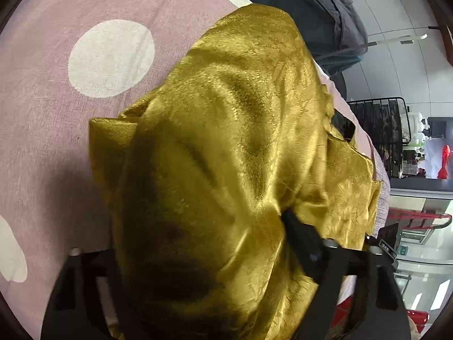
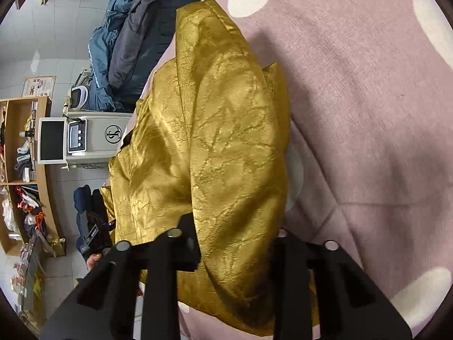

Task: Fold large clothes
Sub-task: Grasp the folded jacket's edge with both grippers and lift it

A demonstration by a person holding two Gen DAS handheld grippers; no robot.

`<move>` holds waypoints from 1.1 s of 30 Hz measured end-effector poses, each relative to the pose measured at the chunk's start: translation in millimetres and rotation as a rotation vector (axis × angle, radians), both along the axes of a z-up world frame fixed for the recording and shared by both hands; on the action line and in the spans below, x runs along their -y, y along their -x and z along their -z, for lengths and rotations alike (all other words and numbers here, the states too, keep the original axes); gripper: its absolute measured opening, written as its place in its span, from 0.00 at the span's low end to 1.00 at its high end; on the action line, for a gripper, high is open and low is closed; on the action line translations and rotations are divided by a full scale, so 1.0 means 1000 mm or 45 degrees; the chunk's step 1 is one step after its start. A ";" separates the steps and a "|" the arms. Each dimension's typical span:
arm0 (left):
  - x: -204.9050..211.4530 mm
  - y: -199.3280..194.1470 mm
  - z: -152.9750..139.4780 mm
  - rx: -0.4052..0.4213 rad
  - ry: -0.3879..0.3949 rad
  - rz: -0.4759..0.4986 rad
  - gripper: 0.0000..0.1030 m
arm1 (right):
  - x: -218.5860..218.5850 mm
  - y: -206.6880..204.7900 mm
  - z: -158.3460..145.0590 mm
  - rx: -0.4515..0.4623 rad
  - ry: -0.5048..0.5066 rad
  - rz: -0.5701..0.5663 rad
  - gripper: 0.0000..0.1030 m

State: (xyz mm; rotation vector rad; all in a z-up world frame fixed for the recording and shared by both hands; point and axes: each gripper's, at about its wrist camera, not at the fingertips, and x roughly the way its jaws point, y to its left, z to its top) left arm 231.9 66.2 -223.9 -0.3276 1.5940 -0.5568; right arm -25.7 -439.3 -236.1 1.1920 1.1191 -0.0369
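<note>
Gold satin garment (image 1: 226, 141) lies bunched on the pink dotted bedsheet (image 1: 42, 85), one fold draped over both tools. Left hand-held gripper (image 1: 203, 255): cloth sits between its fingers, but whether the pads bite cannot be told. Right hand-held gripper (image 2: 235, 243): fingers drawn near together, pinching a gold fold. Risk: slick fabric slides out on lifting; an uneven left hold would skew the fold.

Each camera rides its own tongs, angled steeply down and very close. Both views share the gold garment (image 1: 226, 141) (image 2: 226, 147) on the pink spotted bedspread (image 1: 42, 85) (image 2: 368, 113).
</note>
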 end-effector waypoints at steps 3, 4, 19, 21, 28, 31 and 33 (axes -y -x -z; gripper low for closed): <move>-0.006 0.003 -0.008 -0.018 0.074 0.024 0.47 | -0.010 0.007 -0.021 -0.005 0.068 0.023 0.16; -0.008 0.006 -0.014 -0.005 0.098 0.037 0.40 | -0.015 0.009 -0.030 -0.002 0.093 0.036 0.14; -0.047 0.089 -0.088 0.082 0.331 0.165 0.21 | -0.117 0.116 -0.135 0.068 0.271 0.095 0.12; -0.054 0.096 -0.083 0.070 0.296 0.179 0.21 | -0.125 0.135 -0.131 0.036 0.274 0.113 0.12; -0.039 0.105 -0.089 0.102 0.246 0.173 0.20 | -0.126 0.143 -0.132 0.026 0.288 0.091 0.12; -0.018 0.106 -0.103 0.132 0.243 0.194 0.19 | -0.116 0.135 -0.145 0.043 0.333 0.061 0.11; 0.013 0.107 -0.120 0.176 0.257 0.236 0.19 | -0.095 0.131 -0.160 0.060 0.366 0.059 0.10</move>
